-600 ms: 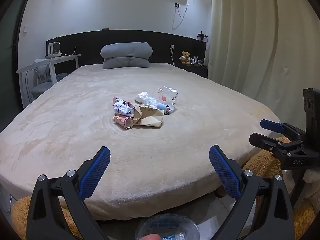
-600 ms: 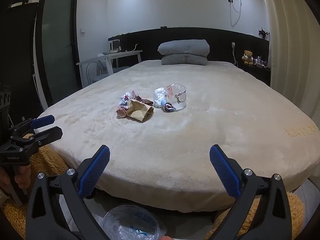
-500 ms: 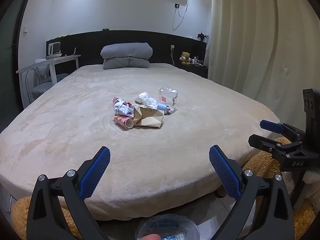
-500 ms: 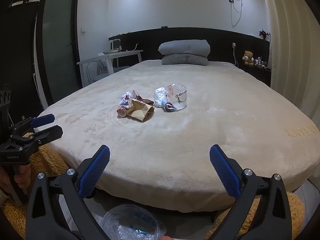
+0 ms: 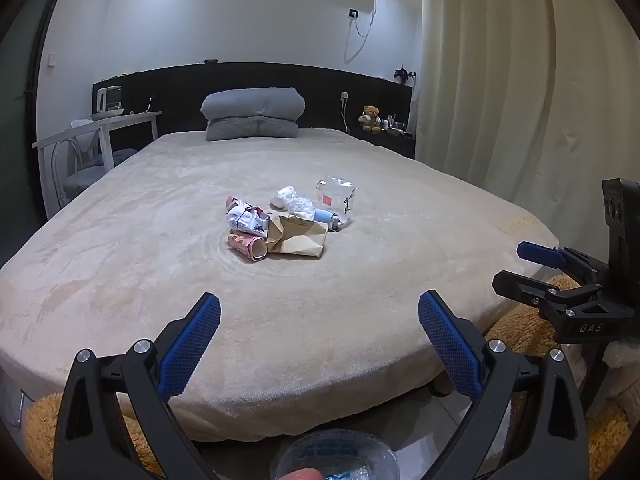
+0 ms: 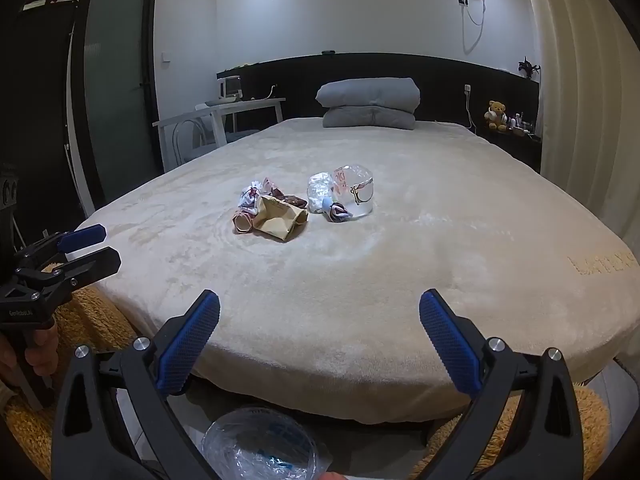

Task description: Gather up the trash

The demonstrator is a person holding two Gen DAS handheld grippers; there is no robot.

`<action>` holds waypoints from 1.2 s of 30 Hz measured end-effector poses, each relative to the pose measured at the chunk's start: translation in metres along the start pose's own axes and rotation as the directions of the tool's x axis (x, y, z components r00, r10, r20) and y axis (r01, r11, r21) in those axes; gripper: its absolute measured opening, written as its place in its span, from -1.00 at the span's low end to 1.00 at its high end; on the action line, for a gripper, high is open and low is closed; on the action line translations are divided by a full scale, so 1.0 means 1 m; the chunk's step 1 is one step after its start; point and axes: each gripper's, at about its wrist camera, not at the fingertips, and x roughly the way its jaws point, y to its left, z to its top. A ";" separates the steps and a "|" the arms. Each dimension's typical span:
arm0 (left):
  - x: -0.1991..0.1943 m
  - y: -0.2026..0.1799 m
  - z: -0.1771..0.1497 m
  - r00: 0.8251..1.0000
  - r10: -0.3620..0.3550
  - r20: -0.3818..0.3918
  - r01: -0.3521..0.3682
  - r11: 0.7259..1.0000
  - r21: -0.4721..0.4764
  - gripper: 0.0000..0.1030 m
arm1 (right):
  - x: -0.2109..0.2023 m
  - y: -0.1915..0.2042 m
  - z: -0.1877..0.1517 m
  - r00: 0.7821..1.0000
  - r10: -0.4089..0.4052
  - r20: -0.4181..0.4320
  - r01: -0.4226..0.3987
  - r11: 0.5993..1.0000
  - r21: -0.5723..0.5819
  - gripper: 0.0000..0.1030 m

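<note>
A small heap of trash lies mid-bed: a crumpled brown paper bag (image 5: 299,236) (image 6: 280,220), a pink paper roll (image 5: 247,246) (image 6: 242,222), crumpled white printed paper (image 5: 245,218) (image 6: 250,196), a clear plastic wrapper (image 5: 298,204) (image 6: 320,190) and a clear plastic cup (image 5: 336,198) (image 6: 356,194). My left gripper (image 5: 319,334) is open and empty above the bed's near edge, far short of the heap. My right gripper (image 6: 319,334) is likewise open and empty. Each also shows in the other's view, the right one (image 5: 532,268) and the left one (image 6: 90,248).
The beige bed (image 5: 160,240) fills the view, with folded grey bedding (image 5: 253,114) at the headboard. A white desk and chair (image 5: 100,136) stand left, curtains (image 5: 500,80) right. Clear plastic (image 5: 334,456) (image 6: 260,446) sits below each gripper. Orange fluffy rug (image 6: 592,420) lies underfoot.
Almost nothing has changed. Both views drifted very slightly; the trash heap and both open grippers stay as they were.
</note>
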 end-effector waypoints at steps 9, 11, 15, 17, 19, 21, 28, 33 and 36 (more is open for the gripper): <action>-0.001 -0.001 0.001 1.000 0.001 -0.001 -0.001 1.000 0.001 0.88 | 0.005 0.000 -0.003 1.000 -0.001 -0.010 0.001 1.000 -0.002 0.93; -0.001 -0.001 0.001 1.000 0.001 0.001 -0.001 1.000 0.003 0.88 | 0.005 0.000 -0.003 1.000 -0.001 -0.009 0.001 1.000 -0.002 0.93; -0.001 0.000 0.001 1.000 0.002 0.001 -0.002 1.000 0.000 0.88 | 0.005 0.000 -0.003 1.000 -0.001 -0.009 0.001 1.000 -0.004 0.93; -0.001 0.000 0.001 1.000 0.001 0.001 -0.001 1.000 0.001 0.88 | 0.005 0.000 -0.003 1.000 -0.001 -0.009 0.001 1.000 -0.004 0.93; -0.001 0.000 0.000 1.000 0.000 0.002 0.000 1.000 0.002 0.88 | 0.005 0.001 -0.003 1.000 -0.002 -0.009 0.002 1.000 -0.005 0.93; -0.001 0.000 0.001 1.000 0.000 0.001 0.000 1.000 0.002 0.88 | 0.006 0.001 -0.003 1.000 -0.002 -0.010 0.002 1.000 -0.005 0.93; -0.001 0.000 0.001 1.000 0.001 0.001 -0.001 1.000 0.002 0.88 | 0.007 0.001 -0.003 1.000 -0.003 -0.012 0.003 1.000 -0.006 0.93; -0.002 -0.001 0.000 1.000 0.001 -0.001 -0.001 1.000 0.007 0.88 | 0.006 0.002 -0.003 1.000 -0.003 -0.012 0.003 1.000 -0.008 0.93; -0.001 -0.001 -0.001 1.000 0.002 -0.004 -0.002 1.000 0.010 0.88 | 0.006 0.002 -0.003 1.000 -0.004 -0.012 0.004 1.000 -0.009 0.93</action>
